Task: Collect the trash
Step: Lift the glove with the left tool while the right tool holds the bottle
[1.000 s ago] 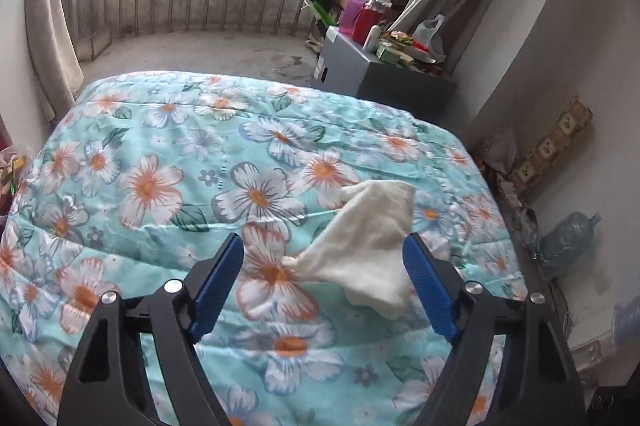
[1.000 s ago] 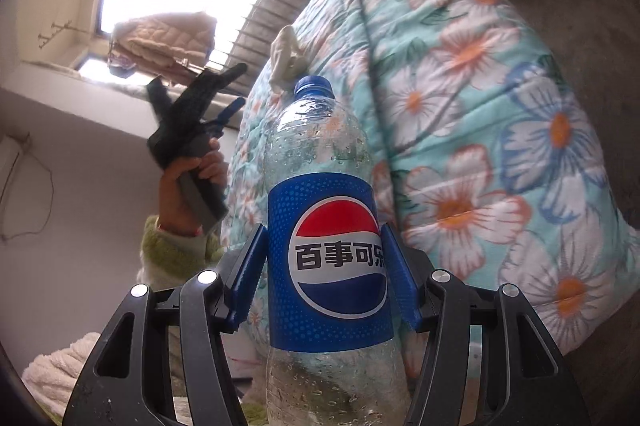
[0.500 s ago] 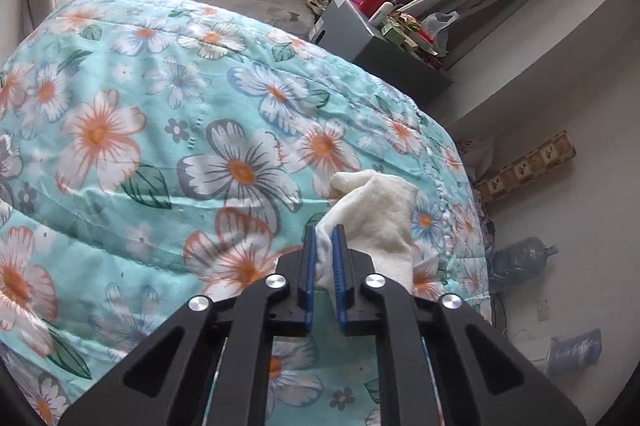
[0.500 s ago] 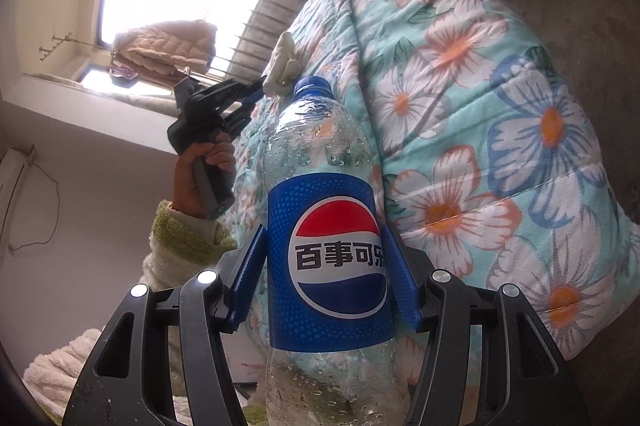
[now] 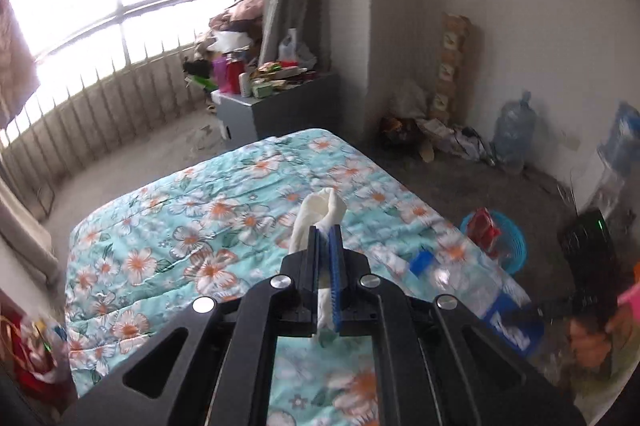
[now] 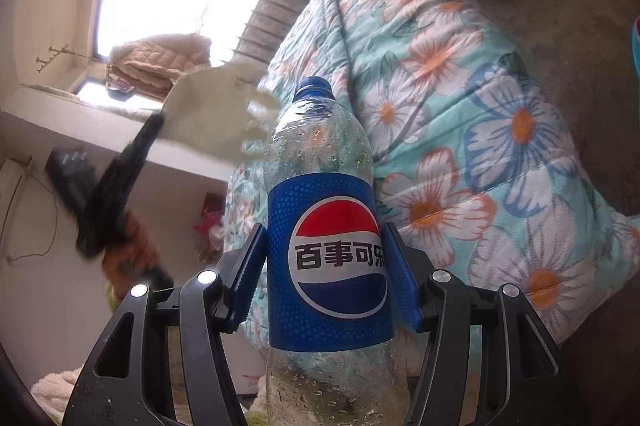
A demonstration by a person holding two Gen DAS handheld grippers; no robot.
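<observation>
The left gripper (image 5: 325, 232) is clamped tight on a crumpled white tissue (image 5: 316, 216), held in the air above the floral quilt (image 5: 168, 226). The right gripper (image 6: 324, 266) grips an empty Pepsi bottle (image 6: 326, 258) upright between its blue pads, near the quilt's edge. A blue basket (image 5: 516, 246) sits on the floor to the right.

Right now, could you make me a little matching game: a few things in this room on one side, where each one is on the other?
Things:
1. white cloth
2. Pepsi bottle
3. blue basket
4. flowered quilt

Places:
A. on the floor beside the bed
B. spread over the bed
C. pinched in the left gripper
D. held in the right gripper

Pairs: 1-C, 2-D, 3-A, 4-B
</observation>
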